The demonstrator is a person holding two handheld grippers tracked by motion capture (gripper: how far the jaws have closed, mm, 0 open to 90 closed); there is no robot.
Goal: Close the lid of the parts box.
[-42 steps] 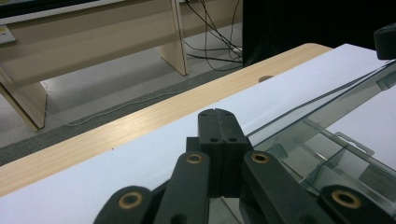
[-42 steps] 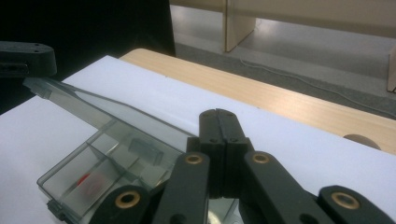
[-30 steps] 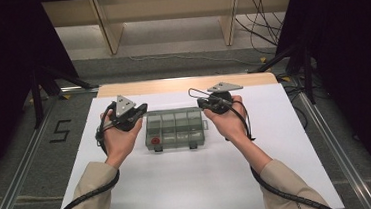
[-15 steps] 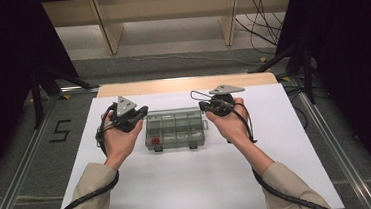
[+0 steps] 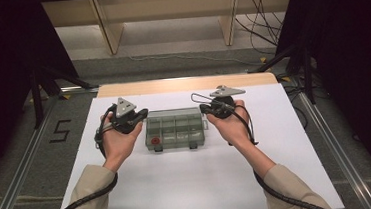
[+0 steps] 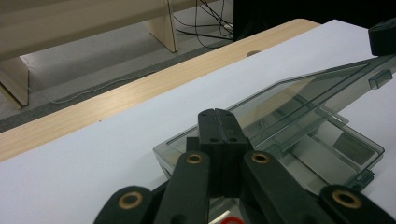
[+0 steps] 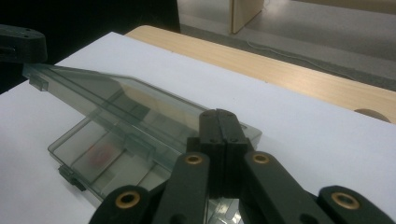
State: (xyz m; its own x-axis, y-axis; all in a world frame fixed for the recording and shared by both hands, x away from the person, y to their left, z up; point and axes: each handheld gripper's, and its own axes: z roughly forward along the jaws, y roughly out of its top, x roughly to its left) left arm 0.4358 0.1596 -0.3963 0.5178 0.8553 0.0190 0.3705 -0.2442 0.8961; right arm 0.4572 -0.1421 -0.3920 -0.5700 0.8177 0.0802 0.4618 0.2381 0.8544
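A clear grey compartment box (image 5: 174, 130) lies mid-table with a small red item (image 5: 157, 139) in its front left cell. My left gripper (image 5: 141, 114) sits at its left end and my right gripper (image 5: 204, 108) at its right end. In the left gripper view the jaws (image 6: 217, 114) are shut together at the near corner of the lid (image 6: 289, 100), which slopes up off the base (image 6: 345, 154). The right gripper view shows the same: shut jaws (image 7: 218, 114) at the raised lid (image 7: 126, 100), red item (image 7: 100, 153) blurred beneath. Nothing shows pinched between either pair.
The box rests on a white sheet (image 5: 195, 184) with a wooden table edge (image 5: 187, 84) behind it. Beyond are wooden shelf legs (image 5: 107, 30) and loose cables (image 5: 261, 13) on the floor. A black "5" (image 5: 60, 130) marks the floor at left.
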